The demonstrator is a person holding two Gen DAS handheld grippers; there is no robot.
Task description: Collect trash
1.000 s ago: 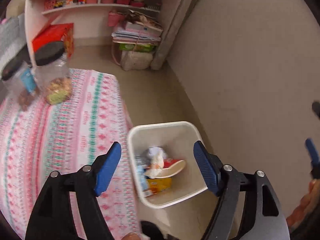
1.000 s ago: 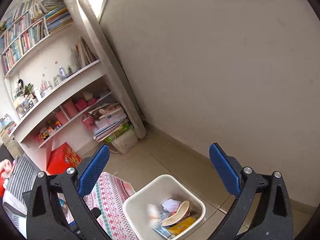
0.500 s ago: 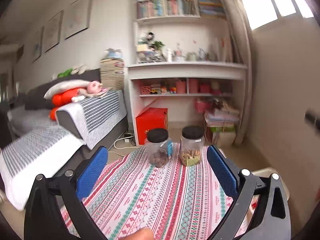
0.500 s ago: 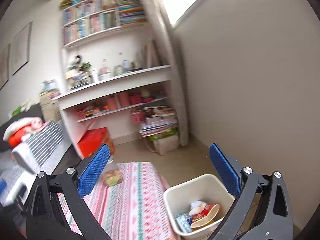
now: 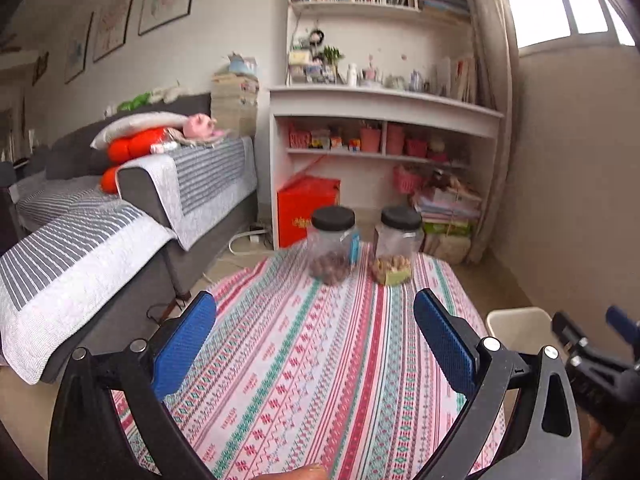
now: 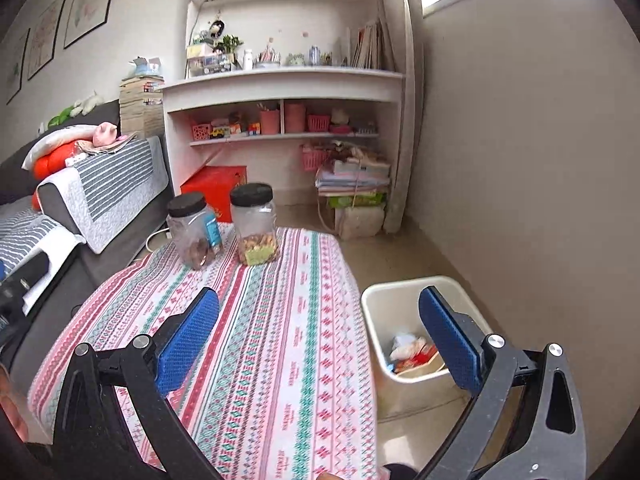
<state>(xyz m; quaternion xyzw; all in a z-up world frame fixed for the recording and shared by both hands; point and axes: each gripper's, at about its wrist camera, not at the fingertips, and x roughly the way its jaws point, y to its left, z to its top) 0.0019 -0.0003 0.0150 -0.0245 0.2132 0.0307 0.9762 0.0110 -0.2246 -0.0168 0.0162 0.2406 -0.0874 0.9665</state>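
Blue-padded fingers of the left gripper [image 5: 315, 340] stand wide apart with nothing between them, held over the striped cloth of the surface [image 5: 304, 360]. The right gripper [image 6: 319, 340] is just as wide and just as empty, its right finger in line with the white bin [image 6: 404, 292] that stands on the floor just beside the surface's edge. The trash [image 6: 412, 354] lies at the bottom of that bin: crumpled paper and red and yellow wrappers, a little blurred.

By my reading the collecting step is finished or between rounds, since no loose scrap shows on the cloth in either view. Only two jars stand there at the far end, the left jar [image 5: 332, 246] holding something dark and the right jar [image 5: 396, 246] holding pale pieces, and neither looks like rubbish. The next move would call for a scan of the surface and the floor near the sofa [image 5: 132, 216] for anything missed, with both pairs of fingers kept wide until a piece is found.

A second ago both cameras looked down toward the bin and the wall. Since then they have tilted up and swung left, so the left view now takes in the whole room, while the bin has slid to its right edge. The fingers' spread is unchanged.
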